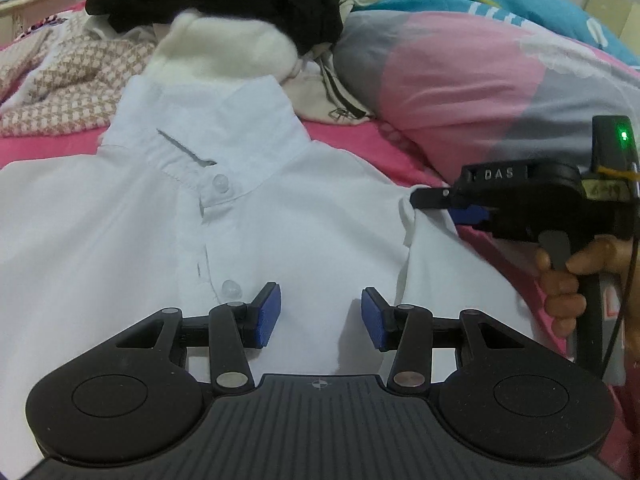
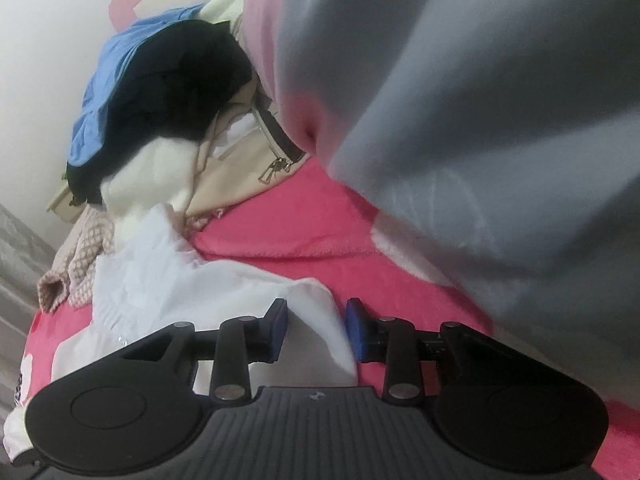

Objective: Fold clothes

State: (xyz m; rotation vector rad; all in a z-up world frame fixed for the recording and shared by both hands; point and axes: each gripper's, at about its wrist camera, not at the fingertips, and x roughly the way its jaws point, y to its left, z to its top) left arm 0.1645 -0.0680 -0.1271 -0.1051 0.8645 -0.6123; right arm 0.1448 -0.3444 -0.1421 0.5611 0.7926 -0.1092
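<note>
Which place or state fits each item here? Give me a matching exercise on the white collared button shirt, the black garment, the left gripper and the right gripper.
Column 1:
1. white collared button shirt
2. black garment
3. left gripper
4. right gripper

Column 2:
A. open, over the shirt front
B. spread flat on the pink bedsheet
C. fingers either side of the shirt's shoulder edge
D. on the clothes pile behind the collar

Pairs: 1-B, 2-D, 3-A, 4-C

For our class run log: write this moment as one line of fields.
stage: shoulder fold start | white shirt: flat, pink bed | left hand-held gripper: open above | right hand-held gripper: open around shoulder edge
</note>
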